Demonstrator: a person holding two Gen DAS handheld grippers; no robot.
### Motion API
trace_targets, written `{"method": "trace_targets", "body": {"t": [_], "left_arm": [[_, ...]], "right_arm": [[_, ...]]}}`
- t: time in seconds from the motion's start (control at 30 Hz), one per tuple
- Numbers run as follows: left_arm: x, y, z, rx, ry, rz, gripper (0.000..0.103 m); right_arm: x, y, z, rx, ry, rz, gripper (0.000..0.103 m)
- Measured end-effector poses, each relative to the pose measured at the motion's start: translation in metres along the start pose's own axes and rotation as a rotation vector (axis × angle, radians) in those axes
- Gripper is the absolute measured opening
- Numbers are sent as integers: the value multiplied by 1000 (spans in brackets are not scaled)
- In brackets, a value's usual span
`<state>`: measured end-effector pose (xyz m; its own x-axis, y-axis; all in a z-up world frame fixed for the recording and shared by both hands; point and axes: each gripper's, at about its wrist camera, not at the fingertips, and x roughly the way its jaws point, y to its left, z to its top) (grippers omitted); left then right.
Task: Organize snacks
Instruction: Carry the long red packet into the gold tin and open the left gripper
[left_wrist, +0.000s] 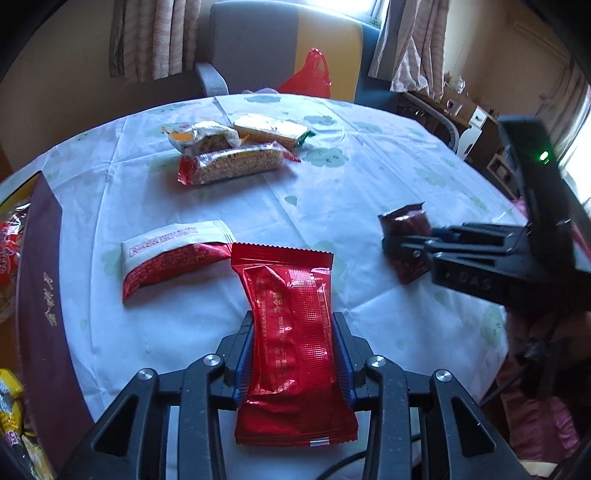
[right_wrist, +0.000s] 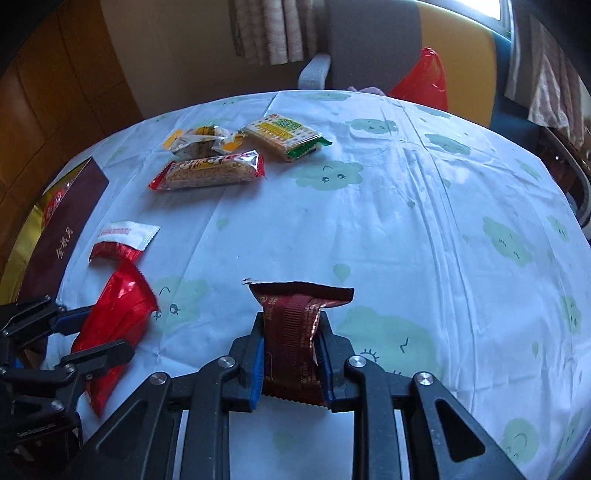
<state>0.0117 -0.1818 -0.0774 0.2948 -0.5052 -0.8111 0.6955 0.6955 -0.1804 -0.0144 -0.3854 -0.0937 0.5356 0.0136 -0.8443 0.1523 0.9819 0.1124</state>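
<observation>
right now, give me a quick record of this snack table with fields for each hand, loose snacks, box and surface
left tongs: shut on a bright red packet
right tongs: shut on a dark brown packet
loose snacks: red and white packet near the left tongs; farther off, a cluster of a red-ended cracker pack, a green-ended cracker pack and a yellow-marked clear packet
box: dark maroon box at the left edge, with snacks inside
surface: tablecloth with green cloud faces
</observation>
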Motion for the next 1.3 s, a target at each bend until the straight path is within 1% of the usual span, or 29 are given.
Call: {"method": "trace_targets", "body": {"t": [0.13, 0.27, 0.37, 0.43, 0.5, 0.57, 0.6, 0.67, 0.83, 0.97, 1.1, 1.13, 1.2, 1.27, 1.3], "left_arm": [[-36, 4, 3, -19, -64, -9, 38], [-78, 27, 8, -89, -132, 8, 38], [-111, 63, 8, -183, -173, 43, 39], [-129, 94, 5, -256, -193, 84, 39], [-145, 135, 0, -355, -195, 129, 39], [-152, 172, -7, -452, -189, 167, 39], [-153, 194, -11, -504, -175, 201, 39], [-151, 226, -14, -568, -149, 241, 39], [-129, 283, -15, -684, -84, 295, 39], [-106, 297, 1, -689, -66, 332, 39], [-83, 308, 20, -666, -51, 338, 40], [-77, 309, 23, -664, -41, 339, 43], [-68, 312, 27, -665, -25, 352, 43], [-68, 310, 28, -665, -31, 354, 47], [-72, 308, 29, -668, -44, 358, 50]], "right_arm": [[3, 0, 1, -10, -12, -23, 24], [4, 2, 2, -26, -13, -40, 24], [4, 4, 0, -30, -20, -51, 25], [4, 5, -1, -31, -24, -56, 25], [4, 5, -1, -34, -27, -60, 25], [4, 6, -1, -38, -30, -62, 25], [4, 5, -2, -39, -31, -61, 25], [4, 5, -2, -39, -32, -60, 25], [4, 4, -2, -35, -33, -59, 25], [4, 4, -2, -26, -32, -60, 25], [4, 4, -1, -26, -29, -61, 25], [4, 3, -1, -25, -29, -60, 25], [4, 3, -2, -20, -30, -61, 25], [5, 3, -1, -18, -31, -62, 25], [5, 3, -2, -17, -32, -62, 25]]}}
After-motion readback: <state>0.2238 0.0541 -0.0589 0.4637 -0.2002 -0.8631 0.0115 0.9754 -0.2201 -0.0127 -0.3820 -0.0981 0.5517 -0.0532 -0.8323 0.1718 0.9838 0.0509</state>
